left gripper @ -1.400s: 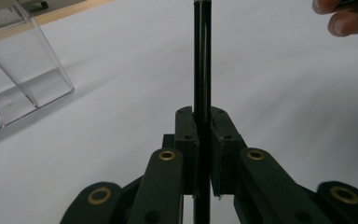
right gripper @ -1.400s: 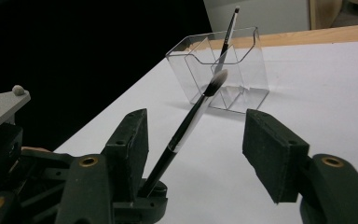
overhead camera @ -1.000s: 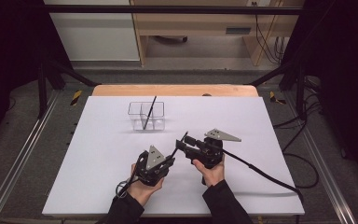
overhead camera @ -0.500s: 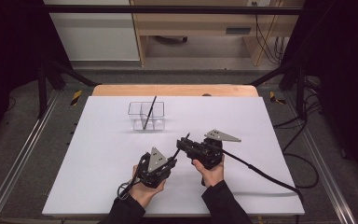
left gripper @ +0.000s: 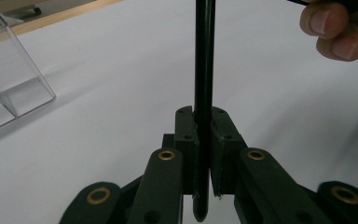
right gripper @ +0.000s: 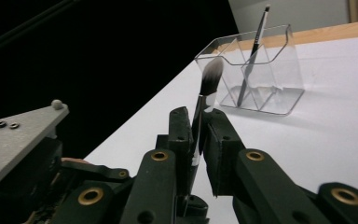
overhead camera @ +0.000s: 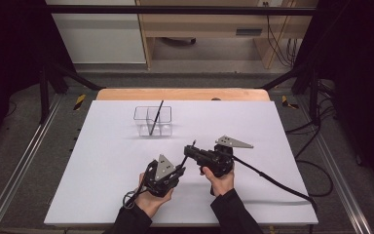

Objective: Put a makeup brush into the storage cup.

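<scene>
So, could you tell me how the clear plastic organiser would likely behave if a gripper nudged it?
The clear organiser looks thin-walled and nearly empty, so probably light. On the smooth white table it would likely slide rather than tip. The brush leaning in it may rattle or shift.

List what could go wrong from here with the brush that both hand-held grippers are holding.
1. Both the left hand-held gripper and the right hand-held gripper clamp the same makeup brush; pulling apart or twisting could bend it or tear it loose.
2. The right one grips just under the bristles, so it may crush them.
3. The clear organizer already holds a brush; inserting carelessly could knock it.
</scene>
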The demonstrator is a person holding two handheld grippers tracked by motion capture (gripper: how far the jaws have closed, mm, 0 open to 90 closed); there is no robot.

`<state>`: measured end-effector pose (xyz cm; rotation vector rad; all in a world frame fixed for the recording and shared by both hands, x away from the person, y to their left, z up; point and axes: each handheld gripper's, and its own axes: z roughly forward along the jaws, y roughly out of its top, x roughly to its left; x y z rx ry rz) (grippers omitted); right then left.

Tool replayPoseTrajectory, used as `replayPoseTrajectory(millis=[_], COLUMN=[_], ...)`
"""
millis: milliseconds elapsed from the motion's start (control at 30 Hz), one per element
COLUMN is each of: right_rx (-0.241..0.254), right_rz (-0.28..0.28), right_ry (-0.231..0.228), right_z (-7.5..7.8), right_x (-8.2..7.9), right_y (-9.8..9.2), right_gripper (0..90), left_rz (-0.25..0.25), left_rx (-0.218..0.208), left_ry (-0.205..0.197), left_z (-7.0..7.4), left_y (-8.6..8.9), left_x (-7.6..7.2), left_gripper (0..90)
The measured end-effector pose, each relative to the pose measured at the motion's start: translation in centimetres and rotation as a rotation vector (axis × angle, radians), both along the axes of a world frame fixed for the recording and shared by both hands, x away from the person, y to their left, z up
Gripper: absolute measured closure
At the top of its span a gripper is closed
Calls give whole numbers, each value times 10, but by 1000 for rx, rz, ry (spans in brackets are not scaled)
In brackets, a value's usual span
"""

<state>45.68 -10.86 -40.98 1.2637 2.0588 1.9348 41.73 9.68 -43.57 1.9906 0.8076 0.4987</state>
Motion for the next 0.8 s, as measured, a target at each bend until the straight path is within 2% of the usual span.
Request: replayPoseTrajectory(millis=[133, 267, 433, 600, 800], right_rx=[8, 1, -14, -21, -25], right_rz=[17, 17, 15, 20, 32], right_ry=[-4, -21, -38, -48, -54], right_z=[1, 2, 2, 2, 1], right_x=[-1, -2, -3, -3, -4], right_y=[0, -1, -2, -1, -1], right_gripper=[842, 843, 843, 843, 843], left_rz=[-3, -2, -13, -18, -25], left_rx=[1, -5, 1, 5, -10], left_ry=[6, 9, -3, -17, -21], left_z=[0, 2, 10, 20, 27], left_y=[0, 2, 1, -1, -4], left_x=[1, 3, 2, 4, 7], left_gripper=[809, 694, 607, 597, 654])
